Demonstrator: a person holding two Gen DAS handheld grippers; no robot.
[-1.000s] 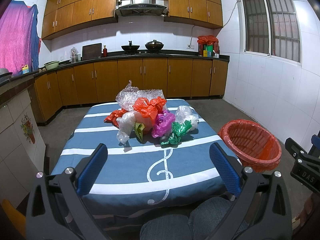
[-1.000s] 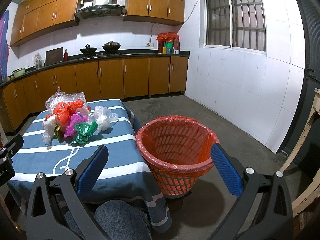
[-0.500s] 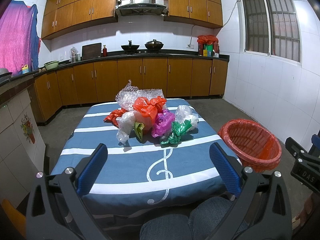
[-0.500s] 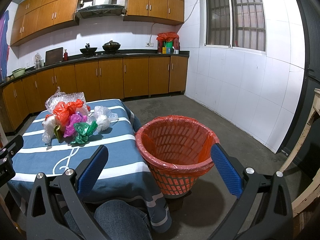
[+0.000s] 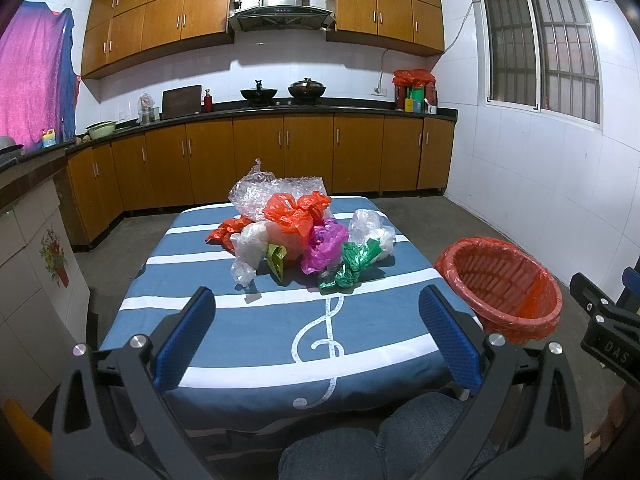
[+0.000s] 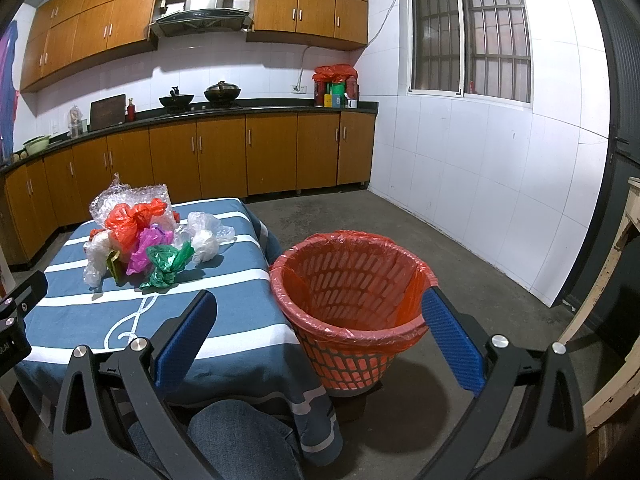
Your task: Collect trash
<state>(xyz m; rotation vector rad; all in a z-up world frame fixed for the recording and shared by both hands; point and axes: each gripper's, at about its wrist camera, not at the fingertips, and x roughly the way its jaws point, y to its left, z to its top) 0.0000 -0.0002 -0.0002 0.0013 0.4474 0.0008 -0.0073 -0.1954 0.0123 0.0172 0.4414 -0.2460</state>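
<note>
A heap of crumpled plastic bags [image 5: 304, 232] lies in the middle of a table with a blue striped cloth [image 5: 256, 320]: orange, purple, green, white bags and bubble wrap. The heap also shows in the right wrist view [image 6: 140, 236]. An orange basket [image 5: 500, 284] lined with an orange bag stands on the floor right of the table; it is close in the right wrist view [image 6: 352, 300]. My left gripper [image 5: 316, 328] is open and empty over the table's near edge. My right gripper [image 6: 320, 332] is open and empty, just in front of the basket.
Wooden kitchen cabinets [image 5: 256, 160] and a dark counter run along the far wall and the left side. A white tiled wall [image 6: 480, 184] with a window is on the right. The person's knees [image 5: 360, 448] are below the grippers. A wooden frame [image 6: 624, 288] stands far right.
</note>
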